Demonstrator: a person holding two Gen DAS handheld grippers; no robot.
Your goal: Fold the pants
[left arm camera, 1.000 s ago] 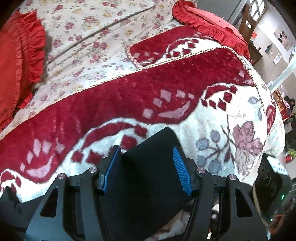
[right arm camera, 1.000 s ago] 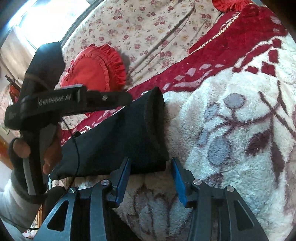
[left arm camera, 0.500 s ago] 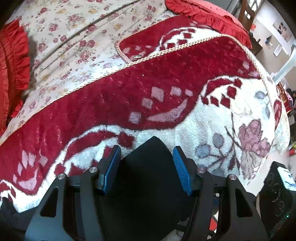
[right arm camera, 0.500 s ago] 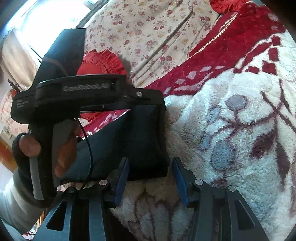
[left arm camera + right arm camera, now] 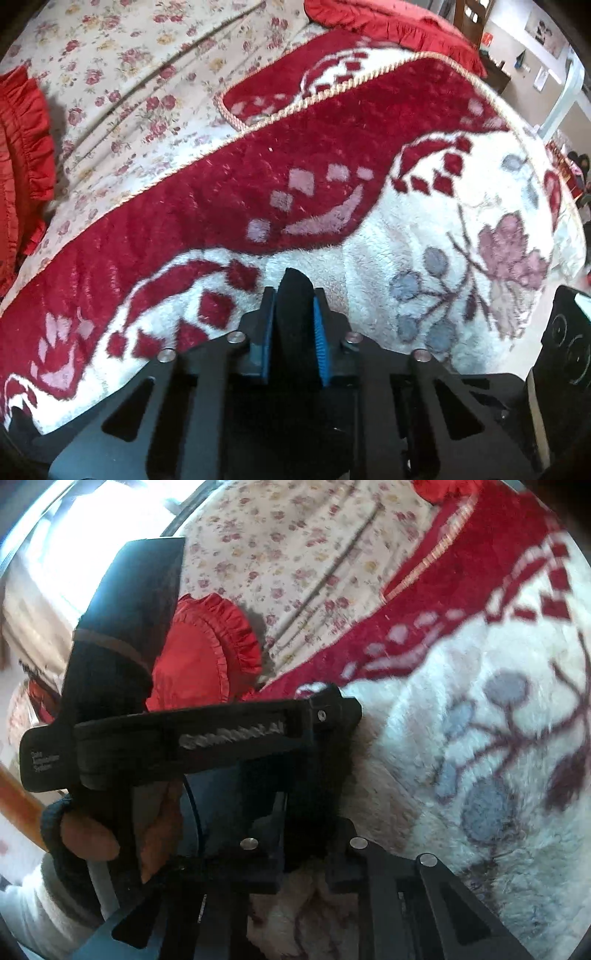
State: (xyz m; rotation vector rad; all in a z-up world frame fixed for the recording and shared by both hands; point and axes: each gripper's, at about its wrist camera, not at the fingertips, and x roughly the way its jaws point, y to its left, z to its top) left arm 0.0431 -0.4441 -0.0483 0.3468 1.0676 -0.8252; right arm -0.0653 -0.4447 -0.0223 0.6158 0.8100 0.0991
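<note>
Both tools were closing on the dark pants [image 5: 294, 295] at this moment, so the step in hand was the pickup that starts a fold. In the left wrist view the left tool [image 5: 294, 321] had its blue pads [image 5: 320, 339] pressed against a bunched ridge of black fabric that stood up between them; the cloth was pinched, not merely framed. In the right wrist view the right tool [image 5: 308, 834] closed on the near edge of the same garment [image 5: 229, 812], dark fabric filling the narrow gap between its jaws, though blur made the contact less crisp there. The person's left hand [image 5: 110, 834], in a dark fingerless glove, gripped the handle of the left tool just to the left of it, so the two grips sat close together on one end of the pants.

The pants lay on the plush red-and-white blanket [image 5: 369, 258] near the bed's near edge, well clear of the red ruffled cushion [image 5: 207, 653] toward the far side.

The next move likely called for lifting both grips together and carrying that end across the garment, keeping the fabric taut between them so the fold laid flat.
</note>
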